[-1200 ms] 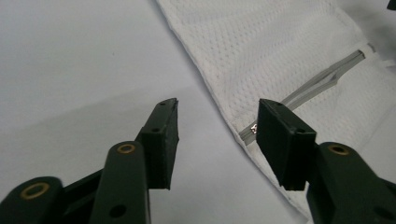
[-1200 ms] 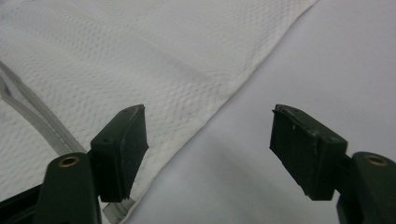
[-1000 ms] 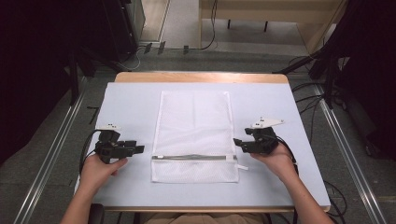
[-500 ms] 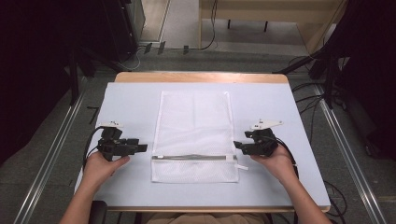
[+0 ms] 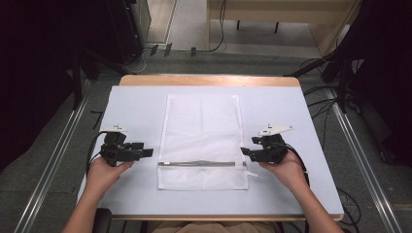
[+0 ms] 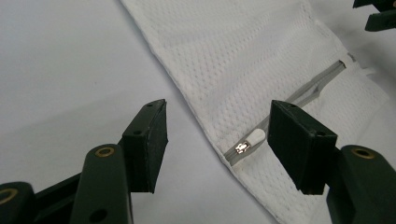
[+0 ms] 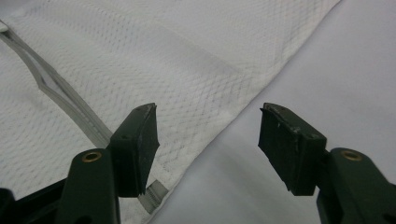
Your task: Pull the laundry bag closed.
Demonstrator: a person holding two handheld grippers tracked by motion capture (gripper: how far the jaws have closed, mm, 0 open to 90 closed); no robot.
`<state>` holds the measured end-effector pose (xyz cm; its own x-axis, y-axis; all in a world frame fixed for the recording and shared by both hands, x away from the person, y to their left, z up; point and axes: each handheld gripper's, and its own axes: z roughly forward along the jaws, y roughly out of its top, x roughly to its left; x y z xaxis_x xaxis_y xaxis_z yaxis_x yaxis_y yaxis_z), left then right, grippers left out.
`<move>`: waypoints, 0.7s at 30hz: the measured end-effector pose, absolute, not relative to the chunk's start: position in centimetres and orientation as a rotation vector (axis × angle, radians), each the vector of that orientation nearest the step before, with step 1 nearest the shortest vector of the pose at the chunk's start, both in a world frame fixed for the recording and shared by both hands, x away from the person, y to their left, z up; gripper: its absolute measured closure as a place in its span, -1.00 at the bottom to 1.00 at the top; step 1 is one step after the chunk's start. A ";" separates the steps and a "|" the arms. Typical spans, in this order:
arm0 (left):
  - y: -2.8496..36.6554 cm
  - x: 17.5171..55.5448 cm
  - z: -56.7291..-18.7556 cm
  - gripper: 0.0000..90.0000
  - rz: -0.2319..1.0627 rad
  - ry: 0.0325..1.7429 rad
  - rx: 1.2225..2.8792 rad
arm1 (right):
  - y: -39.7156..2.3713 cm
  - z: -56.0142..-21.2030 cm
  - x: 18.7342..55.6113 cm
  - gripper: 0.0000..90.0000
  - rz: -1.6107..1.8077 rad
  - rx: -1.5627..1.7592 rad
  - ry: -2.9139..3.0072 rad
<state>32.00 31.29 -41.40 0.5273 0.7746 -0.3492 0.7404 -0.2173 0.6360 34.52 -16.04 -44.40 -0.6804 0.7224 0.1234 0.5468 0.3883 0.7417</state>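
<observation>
Mesh bag [image 5: 201, 141]: white net fabric, rectangular, laid flat at centre of pale table cover [image 5: 136, 107], long side running away from the person.
Zip [image 5: 201, 163]: grey, set across bag near its near end; silver slider w/ white pull tab [image 6: 250, 140] seen at bag's left edge.
L gripper [image 5: 145, 152]: just beside bag's left edge, jaws just been opening, spread wide, nothing gripped.
R gripper [image 5: 246, 151]: at bag's right edge by zip end, jaws apart, nothing pressed; closing slightly.

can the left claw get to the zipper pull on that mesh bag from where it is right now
Probably yes. The left claw is open, its jaws having just been opening with nothing between them. The zipper pull lies exposed at the near edge of the white mesh bag, just ahead of the jaws, with nothing in the way.
</observation>
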 end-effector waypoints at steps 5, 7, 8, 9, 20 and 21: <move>30.9 31.9 -41.3 -0.13 0.043 1.215 1.999 | -15.8 -44.4 34.5 -0.09 1.153 1.116 2.463; 30.9 31.9 -41.4 -0.13 0.039 1.211 2.003 | -15.5 -44.2 34.3 -0.07 1.147 1.117 2.476; 30.9 31.9 -41.4 -0.13 0.039 1.211 2.003 | -15.5 -44.1 34.3 -0.05 1.147 1.116 2.478; 30.9 31.9 -41.4 -0.13 0.041 1.213 2.003 | -15.5 -44.1 34.3 -0.05 1.147 1.116 2.478; 30.9 31.7 -41.6 -0.14 0.021 1.217 2.019 | -13.8 -43.4 33.6 0.01 1.152 1.080 2.512; 30.9 31.6 -41.5 -0.13 0.019 1.216 2.017 | -13.6 -43.4 33.6 0.00 1.156 1.076 2.513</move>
